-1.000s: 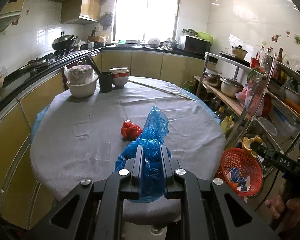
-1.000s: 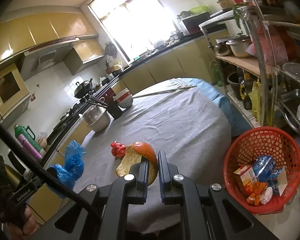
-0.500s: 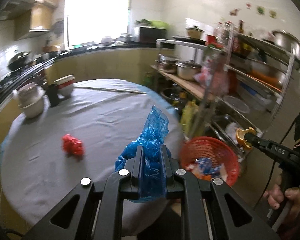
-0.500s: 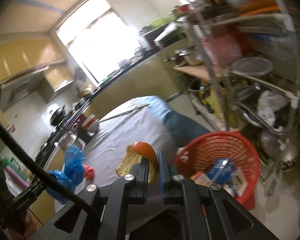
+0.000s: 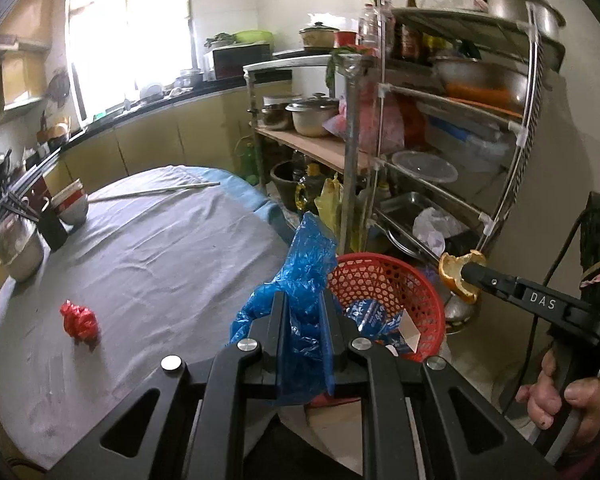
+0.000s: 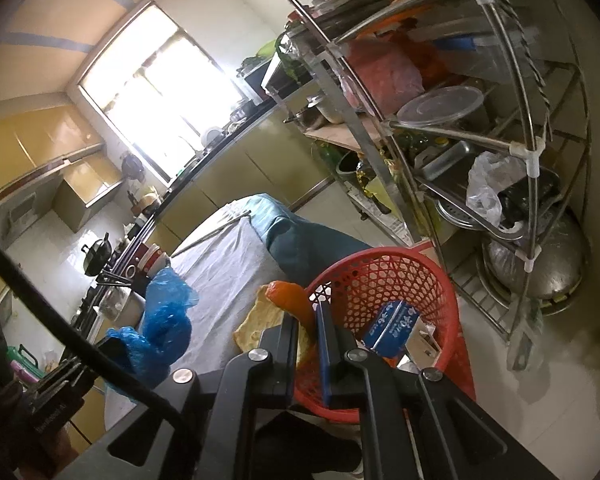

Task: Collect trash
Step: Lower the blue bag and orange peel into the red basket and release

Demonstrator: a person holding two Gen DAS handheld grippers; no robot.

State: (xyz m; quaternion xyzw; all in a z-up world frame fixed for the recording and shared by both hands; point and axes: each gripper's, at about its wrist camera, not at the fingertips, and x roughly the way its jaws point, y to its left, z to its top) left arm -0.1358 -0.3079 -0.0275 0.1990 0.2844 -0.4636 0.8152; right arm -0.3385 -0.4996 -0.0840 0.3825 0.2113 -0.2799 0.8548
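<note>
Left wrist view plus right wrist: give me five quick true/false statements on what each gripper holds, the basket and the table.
1. The left gripper is shut on a blue plastic bag. True.
2. The right gripper is empty. False: it is shut on an orange peel.
3. The red basket is empty. False: it already holds a blue packet and other wrappers.
4. A red crumpled wrapper lies on the table. True.
5. The basket stands on the table. False: it sits beside the table, by the metal rack.
</note>
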